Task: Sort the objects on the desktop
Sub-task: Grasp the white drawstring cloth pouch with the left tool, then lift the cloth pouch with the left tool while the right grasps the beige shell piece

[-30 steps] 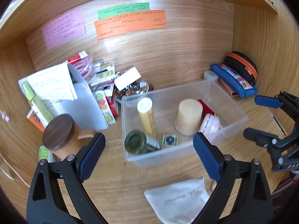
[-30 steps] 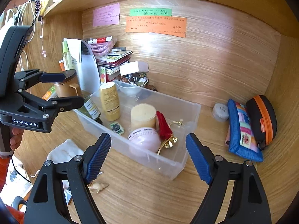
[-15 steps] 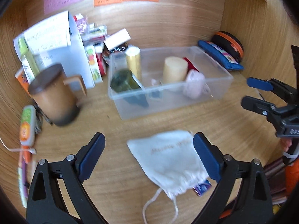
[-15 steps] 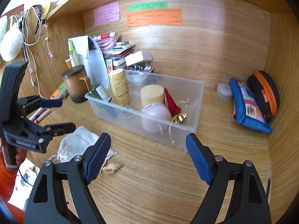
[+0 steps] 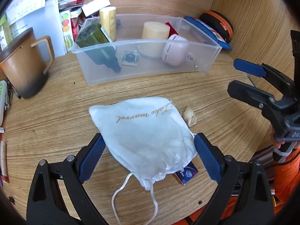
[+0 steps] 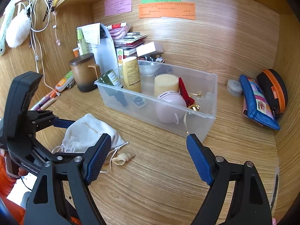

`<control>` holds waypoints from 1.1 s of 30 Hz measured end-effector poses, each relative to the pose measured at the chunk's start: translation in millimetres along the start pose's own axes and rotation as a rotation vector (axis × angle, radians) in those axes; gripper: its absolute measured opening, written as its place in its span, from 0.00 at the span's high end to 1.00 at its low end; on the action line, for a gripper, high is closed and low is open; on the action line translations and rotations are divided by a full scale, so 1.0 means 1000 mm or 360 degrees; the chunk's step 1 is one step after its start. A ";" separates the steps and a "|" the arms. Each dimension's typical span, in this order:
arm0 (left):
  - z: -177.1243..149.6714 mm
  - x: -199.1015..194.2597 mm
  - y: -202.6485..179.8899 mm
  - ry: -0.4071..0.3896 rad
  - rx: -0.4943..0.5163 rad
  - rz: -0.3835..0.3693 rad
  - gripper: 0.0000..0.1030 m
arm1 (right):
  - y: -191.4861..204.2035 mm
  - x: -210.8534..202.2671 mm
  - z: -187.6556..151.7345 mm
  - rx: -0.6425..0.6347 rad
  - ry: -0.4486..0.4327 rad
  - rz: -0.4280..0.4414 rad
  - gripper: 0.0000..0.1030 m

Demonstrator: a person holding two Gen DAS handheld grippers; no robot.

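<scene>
A white drawstring pouch (image 5: 146, 131) with gold lettering lies on the wooden desk; it also shows in the right wrist view (image 6: 90, 133). My left gripper (image 5: 148, 157) is open, its fingers on either side of the pouch's lower part. A small seashell (image 5: 190, 116) lies just right of the pouch, and shows in the right view (image 6: 122, 158). A clear plastic bin (image 5: 187, 69) behind holds a green bottle (image 5: 97, 43), a yellow tube, a cream candle (image 5: 154, 31) and a pink round object (image 5: 175, 51). My right gripper (image 6: 148, 159) is open and empty above the desk.
A brown lidded mug (image 5: 24, 65) stands left of the bin. Papers, boxes and a folder are stacked at the back left (image 6: 105, 46). A blue pouch (image 6: 256, 101) and a black-orange case (image 6: 273, 90) lie at the right wall. A small blue card (image 5: 186, 172) peeks from under the pouch.
My left gripper has pulled back from the bin and dropped toward the white pouch, which now sits between its fingers. My right gripper has drawn back slightly.
</scene>
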State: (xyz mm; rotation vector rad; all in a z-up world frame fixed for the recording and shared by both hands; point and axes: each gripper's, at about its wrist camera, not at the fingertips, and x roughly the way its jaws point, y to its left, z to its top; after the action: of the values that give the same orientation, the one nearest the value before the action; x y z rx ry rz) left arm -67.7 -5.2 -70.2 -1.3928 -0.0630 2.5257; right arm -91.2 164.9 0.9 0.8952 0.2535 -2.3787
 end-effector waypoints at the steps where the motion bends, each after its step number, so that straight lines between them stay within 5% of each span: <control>1: 0.001 0.002 0.000 0.0007 -0.0005 0.0000 0.07 | 0.001 0.001 -0.001 -0.0009 0.0004 0.0002 0.22; 4: 0.003 0.007 0.000 0.0011 -0.0022 0.0014 0.07 | 0.003 0.002 -0.003 -0.0022 0.0011 0.0003 0.22; 8: 0.003 0.009 0.000 0.0000 -0.0005 0.0018 0.26 | 0.001 0.006 -0.007 -0.0012 0.0033 0.0023 0.22; 17: 0.002 0.000 0.007 -0.0069 -0.0003 0.0076 0.48 | 0.001 0.017 -0.016 0.0012 0.0101 0.0089 0.22; 26: 0.001 -0.021 0.015 -0.0174 -0.0018 0.0149 0.52 | 0.007 0.034 -0.023 0.0027 0.0174 0.0163 0.24; 33: 0.000 -0.039 0.028 -0.0260 -0.0076 0.0161 0.52 | 0.019 0.055 -0.028 0.0000 0.0263 0.0211 0.41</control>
State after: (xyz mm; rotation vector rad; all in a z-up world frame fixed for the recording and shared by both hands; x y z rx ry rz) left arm -53.7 -41.3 -42.5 -1.2331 -0.0853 2.7344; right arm -98.3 134.9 -56.3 1.0765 0.2506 -2.1861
